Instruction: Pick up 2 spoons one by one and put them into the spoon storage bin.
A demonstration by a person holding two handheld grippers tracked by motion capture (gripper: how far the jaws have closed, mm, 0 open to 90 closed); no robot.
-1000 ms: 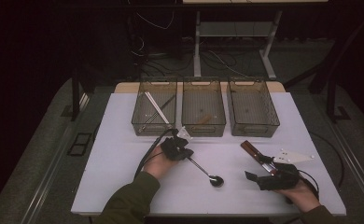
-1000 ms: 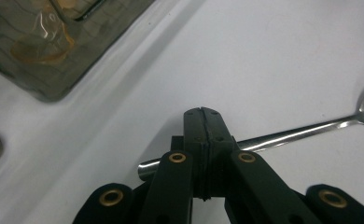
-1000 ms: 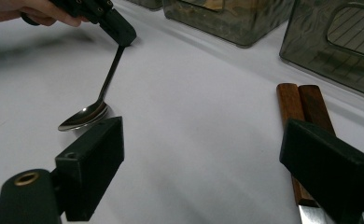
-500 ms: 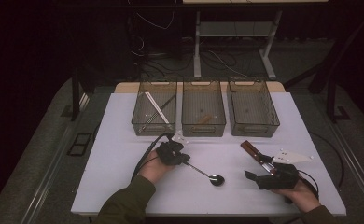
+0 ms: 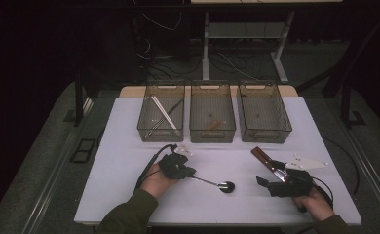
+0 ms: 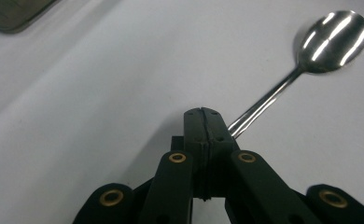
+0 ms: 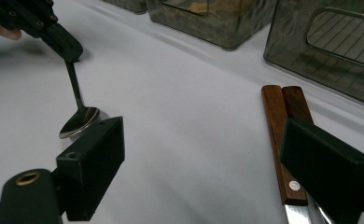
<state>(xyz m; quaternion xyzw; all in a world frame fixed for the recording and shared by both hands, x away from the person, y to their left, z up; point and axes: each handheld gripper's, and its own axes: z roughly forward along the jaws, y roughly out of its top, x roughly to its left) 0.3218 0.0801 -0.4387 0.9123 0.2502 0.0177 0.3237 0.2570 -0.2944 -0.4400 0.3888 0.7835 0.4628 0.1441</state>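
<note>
The left gripper (image 5: 192, 173), clamped on the spoon (image 5: 225, 185) handle, had drawn the utensil slightly leftward across the white table (image 5: 129, 195), likely toward the bins (image 5: 212, 113). The right gripper (image 5: 271, 180) waited, jaws wide, over two wooden-handled knives (image 5: 262, 156).

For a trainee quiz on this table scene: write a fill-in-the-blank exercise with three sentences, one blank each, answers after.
1. The left claw is shut on the handle of a ____.
2. At the far side of the table stand ____ clear bins in a row.
3. The right claw is ____, and the knives with wooden handles lie between its jaws.

Missing words: spoon; three; open
</note>
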